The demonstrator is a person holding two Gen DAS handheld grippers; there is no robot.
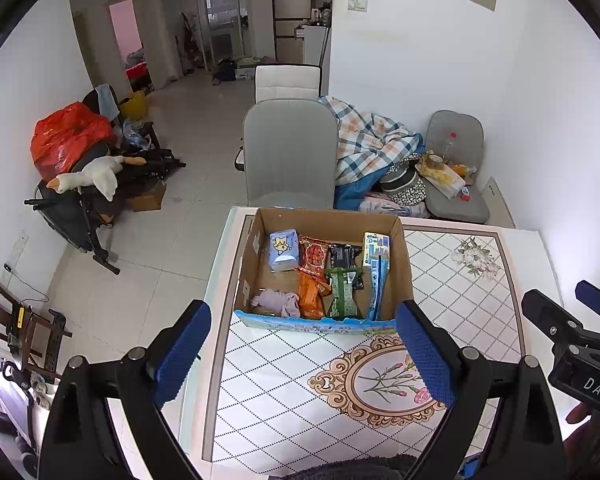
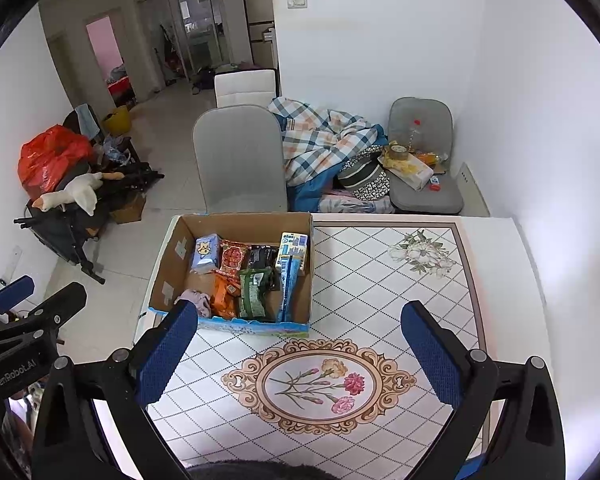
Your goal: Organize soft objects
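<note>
An open cardboard box (image 1: pixel 403 258) (image 2: pixel 167 264) stands at the far left of the patterned table (image 1: pixel 468 292) (image 2: pixel 380 280). It holds a crumpled lilac cloth (image 1: pixel 278 302) (image 2: pixel 198 300), a blue tissue pack (image 1: pixel 283 250) (image 2: pixel 206 254), red, orange and green snack packets (image 1: pixel 312 280) (image 2: pixel 252 292) and a tall blue-and-white box (image 1: pixel 376 256) (image 2: pixel 292 256). My left gripper (image 1: pixel 304 354) is open and empty, held above the table in front of the box. My right gripper (image 2: pixel 300 354) is open and empty, over the floral medallion (image 2: pixel 320 384).
A grey chair (image 1: pixel 290 152) (image 2: pixel 238 158) stands behind the table. A plaid quilt (image 1: pixel 374 142) and a second chair with clutter (image 1: pixel 454 172) lie to the right. A stroller with a plush goose (image 1: pixel 88 180) stands at left. A wall (image 2: pixel 540 120) runs along the right.
</note>
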